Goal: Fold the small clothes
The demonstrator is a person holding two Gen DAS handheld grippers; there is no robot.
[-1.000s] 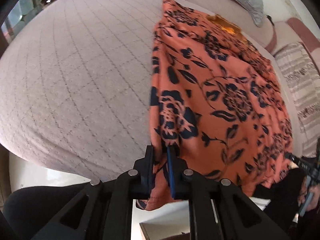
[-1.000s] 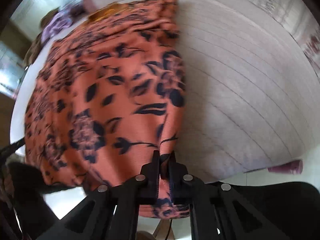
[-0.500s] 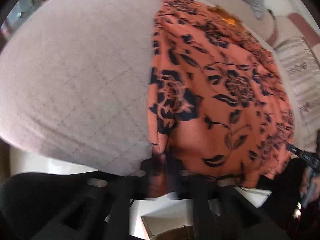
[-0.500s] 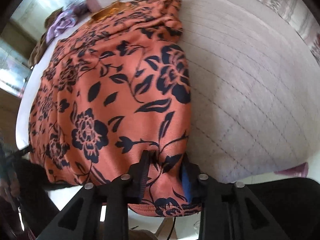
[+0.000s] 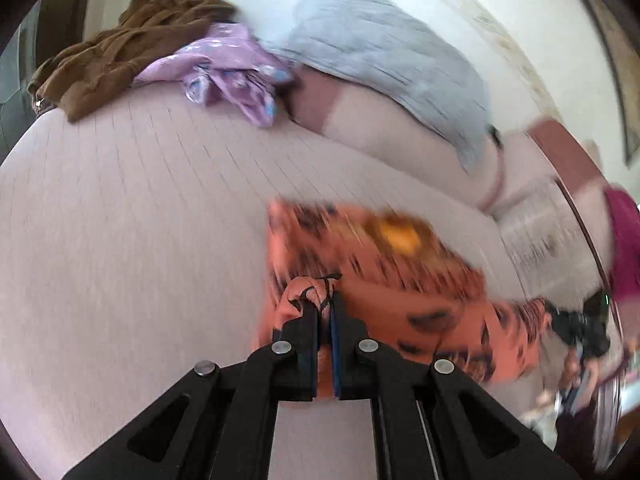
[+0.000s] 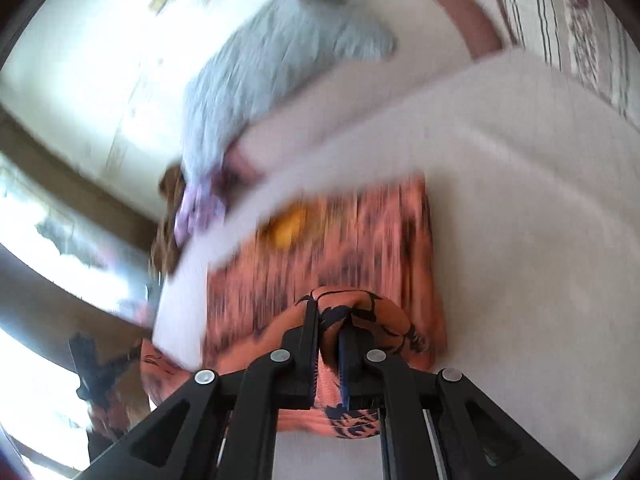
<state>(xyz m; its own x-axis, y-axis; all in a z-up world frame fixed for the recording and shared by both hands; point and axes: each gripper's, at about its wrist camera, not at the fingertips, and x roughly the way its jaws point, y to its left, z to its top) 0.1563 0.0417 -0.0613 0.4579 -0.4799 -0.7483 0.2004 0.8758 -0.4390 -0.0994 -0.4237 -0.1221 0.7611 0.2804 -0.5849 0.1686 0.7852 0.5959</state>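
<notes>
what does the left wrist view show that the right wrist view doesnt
Only the left wrist view: the left hand-held gripper shut on a corner of the orange floral garment, and a magenta cloth at the right edge. The brown garment and purple garment show clearly here.

Only the right wrist view: the right hand-held gripper shut on another bunched corner of the same garment, and a bright window at left.

Both: the orange garment on the quilted bed, its yellow patch, and the grey pillow, all motion-blurred.
</notes>
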